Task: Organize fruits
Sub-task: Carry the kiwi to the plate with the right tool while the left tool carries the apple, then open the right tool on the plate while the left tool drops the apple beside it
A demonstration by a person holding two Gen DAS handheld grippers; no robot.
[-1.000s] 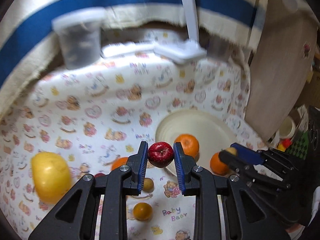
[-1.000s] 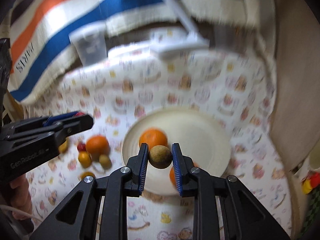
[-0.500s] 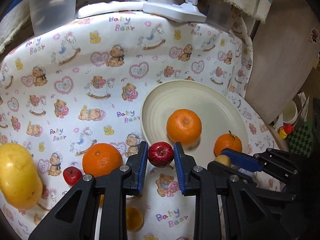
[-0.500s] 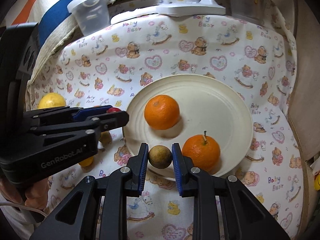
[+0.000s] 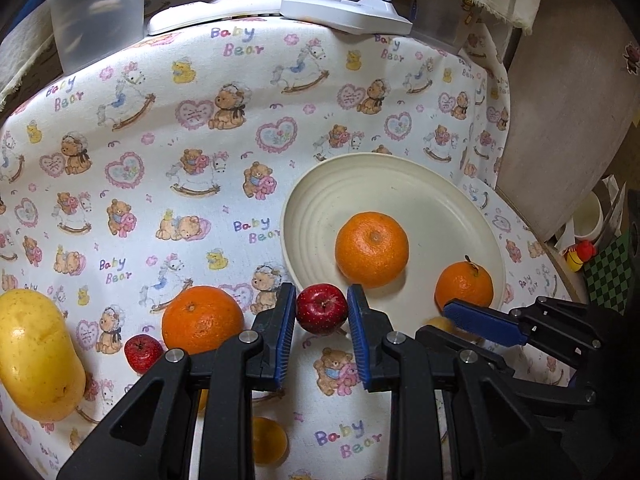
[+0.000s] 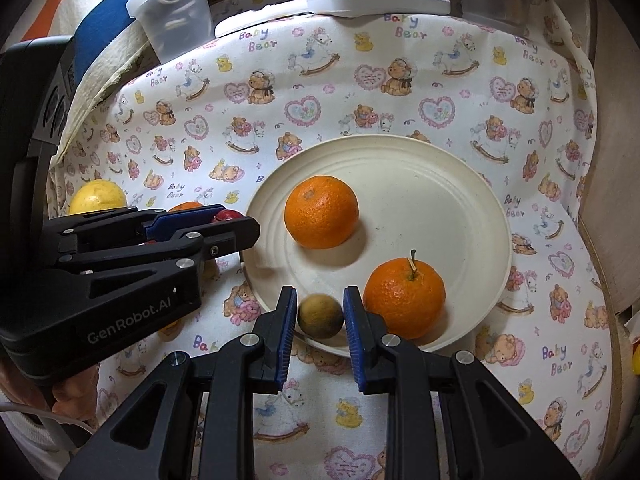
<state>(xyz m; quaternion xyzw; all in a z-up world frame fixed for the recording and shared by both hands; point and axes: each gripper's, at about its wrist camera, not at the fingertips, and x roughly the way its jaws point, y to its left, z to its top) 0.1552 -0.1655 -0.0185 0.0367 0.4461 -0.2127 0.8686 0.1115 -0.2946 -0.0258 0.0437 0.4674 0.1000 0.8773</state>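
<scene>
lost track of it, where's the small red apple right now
In the left wrist view it's clamped in the left gripper, the apple at the plate's near-left rim.

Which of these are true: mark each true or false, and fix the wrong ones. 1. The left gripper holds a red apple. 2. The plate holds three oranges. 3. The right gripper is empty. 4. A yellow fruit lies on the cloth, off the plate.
1. True: the left gripper is shut on the small red apple.
2. False: the plate holds two oranges; a third orange lies on the cloth.
3. False: the right gripper grips a small brownish fruit.
4. True: the yellow fruit lies on the cloth.
</scene>
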